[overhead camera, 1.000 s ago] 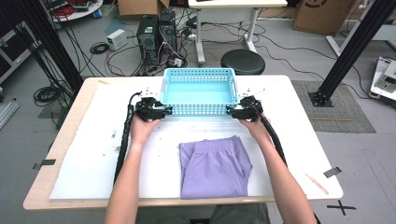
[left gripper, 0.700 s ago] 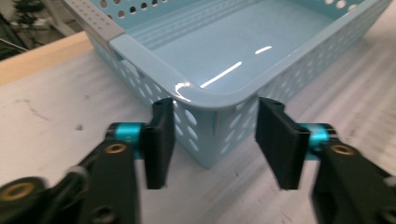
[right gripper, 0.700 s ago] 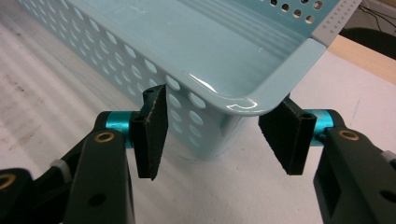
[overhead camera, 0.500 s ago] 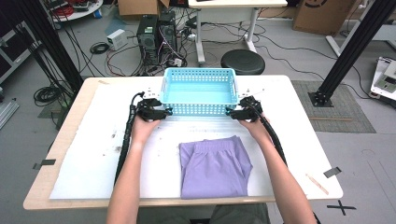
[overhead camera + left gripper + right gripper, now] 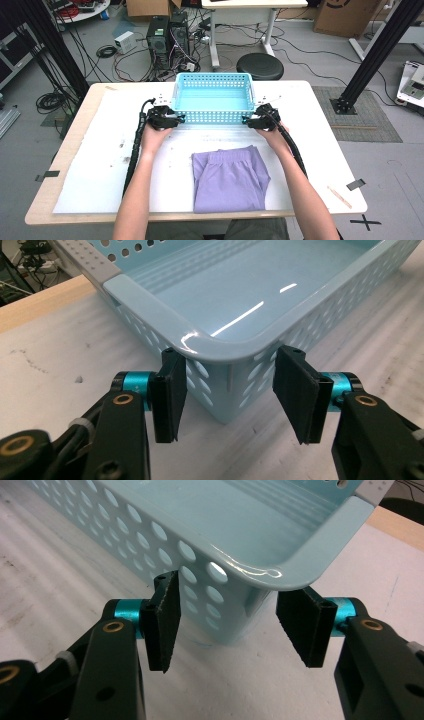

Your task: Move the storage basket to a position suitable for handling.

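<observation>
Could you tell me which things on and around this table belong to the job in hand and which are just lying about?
In the job:
- blue basket
- left gripper, open at one near corner
- right gripper, open at the other
- folded purple shorts, probably next

Lying about:
- black stool
- computer towers
- wooden stick

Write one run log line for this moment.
left gripper: open, at basket near corner | right gripper: open, at other near corner | purple shorts: folded, untouched
</observation>
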Available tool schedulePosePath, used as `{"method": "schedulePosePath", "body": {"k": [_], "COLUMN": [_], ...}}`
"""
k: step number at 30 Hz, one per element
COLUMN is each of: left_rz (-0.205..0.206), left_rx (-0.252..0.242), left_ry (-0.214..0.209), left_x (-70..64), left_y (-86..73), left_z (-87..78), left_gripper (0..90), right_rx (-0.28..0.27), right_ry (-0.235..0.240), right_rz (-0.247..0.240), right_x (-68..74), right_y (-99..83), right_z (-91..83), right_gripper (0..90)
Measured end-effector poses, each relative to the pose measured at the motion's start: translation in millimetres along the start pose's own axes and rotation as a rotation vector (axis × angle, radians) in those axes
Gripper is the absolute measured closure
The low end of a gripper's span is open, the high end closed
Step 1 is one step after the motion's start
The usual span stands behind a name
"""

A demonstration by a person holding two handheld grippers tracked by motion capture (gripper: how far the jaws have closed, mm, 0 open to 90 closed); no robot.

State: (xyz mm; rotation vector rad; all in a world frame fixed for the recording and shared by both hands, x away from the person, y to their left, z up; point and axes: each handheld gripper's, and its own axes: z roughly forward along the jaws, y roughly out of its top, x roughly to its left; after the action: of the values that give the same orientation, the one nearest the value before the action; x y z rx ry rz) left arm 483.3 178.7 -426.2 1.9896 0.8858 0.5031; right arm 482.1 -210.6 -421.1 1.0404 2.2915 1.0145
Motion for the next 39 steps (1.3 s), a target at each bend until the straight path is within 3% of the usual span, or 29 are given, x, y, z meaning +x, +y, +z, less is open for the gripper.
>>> {"method": "schedulePosePath", "body": {"k": [12, 21, 28, 33, 39], "left_rz": [-0.015, -0.002, 0.020, 0.028, 0.031], "left_rx": [0.008, 0.009, 0.058, 0.035, 0.035], "left_ry": [-0.017, -0.031, -0.041, -0.048, -0.058], "left_x": [-11.4, -26.2, -41.6, -53.7, -62.0], "left_y": [3.9, 3.1, 7.2, 0.5, -4.9], "left_z": [-7.1, -12.5, -16.2, -18.1, -21.5], "left_gripper": [47.8, 47.8, 47.8, 47.8, 47.8], "right_rx": [0.012, 0.021, 0.020, 0.013, 0.027], "right_ry": [0.026, 0.035, 0.048, 0.055, 0.043], "right_rz": [-0.003, -0.012, -0.008, 0.007, -0.026], "right_x": [-2.8, -2.0, -3.0, -4.7, 3.3], "right_y": [-2.6, -11.5, -21.9, -30.0, -40.7], "right_z": [-14.0, -29.3, -42.2, -51.4, -59.8], "right_gripper": [45.2, 46.1, 48.3, 48.3, 48.8]}}
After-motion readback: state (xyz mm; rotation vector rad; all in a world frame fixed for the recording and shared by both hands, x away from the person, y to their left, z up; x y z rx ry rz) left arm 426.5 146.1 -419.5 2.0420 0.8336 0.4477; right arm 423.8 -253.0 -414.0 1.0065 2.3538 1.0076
